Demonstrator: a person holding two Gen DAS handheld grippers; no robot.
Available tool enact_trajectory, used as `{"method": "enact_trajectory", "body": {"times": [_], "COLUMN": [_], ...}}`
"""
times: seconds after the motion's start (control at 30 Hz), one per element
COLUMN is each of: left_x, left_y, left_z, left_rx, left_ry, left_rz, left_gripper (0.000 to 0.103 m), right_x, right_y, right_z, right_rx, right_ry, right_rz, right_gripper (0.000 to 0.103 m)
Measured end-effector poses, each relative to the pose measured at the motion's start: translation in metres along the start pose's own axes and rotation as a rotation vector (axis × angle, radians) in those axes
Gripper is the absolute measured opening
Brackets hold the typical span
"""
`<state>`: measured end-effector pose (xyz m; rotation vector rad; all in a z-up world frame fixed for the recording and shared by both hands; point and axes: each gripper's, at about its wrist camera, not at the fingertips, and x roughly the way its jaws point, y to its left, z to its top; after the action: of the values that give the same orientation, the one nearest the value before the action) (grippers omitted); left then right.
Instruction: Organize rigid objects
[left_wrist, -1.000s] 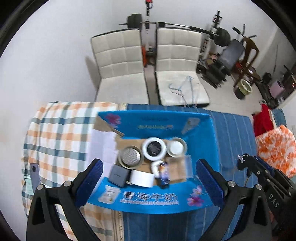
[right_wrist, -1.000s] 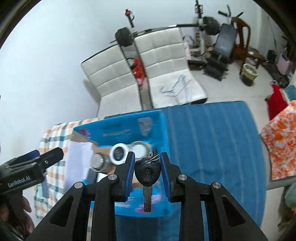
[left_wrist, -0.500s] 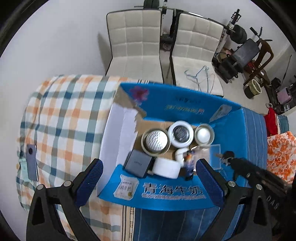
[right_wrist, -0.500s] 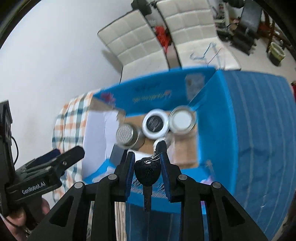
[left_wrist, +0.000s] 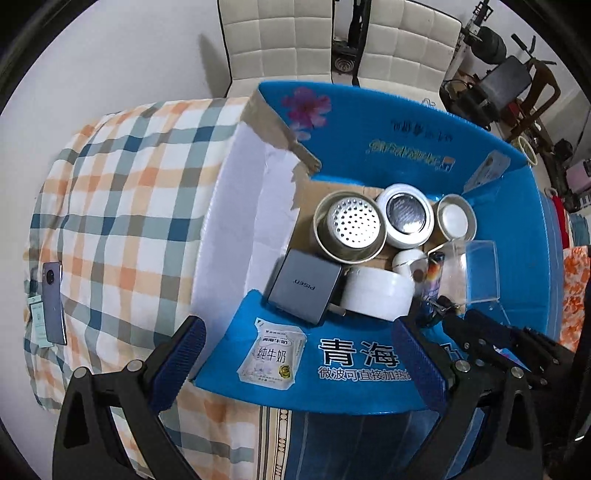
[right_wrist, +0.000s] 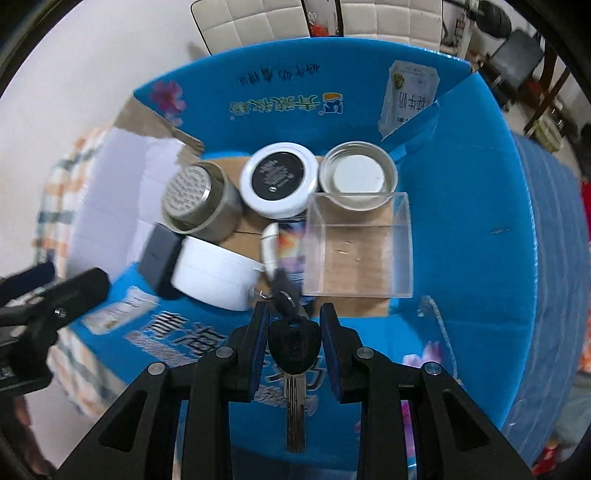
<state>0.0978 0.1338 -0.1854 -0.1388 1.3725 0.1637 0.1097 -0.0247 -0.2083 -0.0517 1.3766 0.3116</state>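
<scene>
The right gripper (right_wrist: 293, 341) pinches the black plastic head of a car key (right_wrist: 294, 345) between its ribbed blue pads, the flat notched metal blade pointing back toward the camera and a split ring hanging off the head. It hangs over the near flap of an open blue corrugated cardboard box (right_wrist: 480, 206) printed with white lettering and pink flowers. On the box's brown floor stand a round steel tin with a perforated lid (right_wrist: 197, 201), a white round jar with a glossy black top (right_wrist: 279, 179), a shallow metal lid with a white liner (right_wrist: 356, 175), a clear square plastic case (right_wrist: 360, 245), a white cylindrical tub (right_wrist: 216, 271) and a matte grey rectangular charger (left_wrist: 304, 286). The left gripper (left_wrist: 295, 363) has its fingers spread wide and empty above the same near flap. The box rests on a checked orange-and-blue cloth (left_wrist: 125, 206), where a grey smartphone (left_wrist: 54, 302) lies flat.
</scene>
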Motion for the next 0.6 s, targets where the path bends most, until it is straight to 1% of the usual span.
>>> {"method": "enact_trajectory", "body": {"times": [0.2, 0.3, 0.37, 0.4, 0.43, 0.47, 0.53, 0.6], "left_x": [0.006, 0.006, 0.005, 0.005, 0.004, 0.003, 0.000, -0.005], "left_y": [-0.001, -0.003, -0.005, -0.005, -0.006, -0.006, -0.007, -0.007], "left_z": [-0.002, -0.002, -0.003, -0.003, -0.003, -0.003, -0.004, -0.005], "left_rx": [0.018, 0.028, 0.036, 0.039, 0.042, 0.043, 0.045, 0.043], "left_ry": [-0.001, -0.002, -0.005, -0.006, -0.007, -0.008, -0.011, -0.017], "left_rz": [0.015, 0.018, 0.018, 0.019, 0.020, 0.020, 0.018, 0.017], "left_gripper": [0.103, 0.103, 0.103, 0.103, 0.103, 0.103, 0.103, 0.103], "right_x": [0.003, 0.006, 0.007, 0.006, 0.006, 0.004, -0.001, -0.008], "right_y": [-0.005, -0.009, -0.012, -0.012, -0.013, -0.015, -0.021, -0.025], "right_z": [0.000, 0.002, 0.003, 0.002, 0.002, 0.002, 0.000, -0.002], "right_rx": [0.032, 0.067, 0.082, 0.083, 0.089, 0.098, 0.122, 0.134], "right_ry": [-0.016, 0.008, 0.019, 0.024, 0.027, 0.025, 0.021, 0.016], "right_rz": [-0.132, -0.153, -0.158, -0.164, -0.169, -0.169, -0.156, -0.144], "right_gripper": [0.030, 0.031, 0.034, 0.041, 0.052, 0.059, 0.085, 0.086]}}
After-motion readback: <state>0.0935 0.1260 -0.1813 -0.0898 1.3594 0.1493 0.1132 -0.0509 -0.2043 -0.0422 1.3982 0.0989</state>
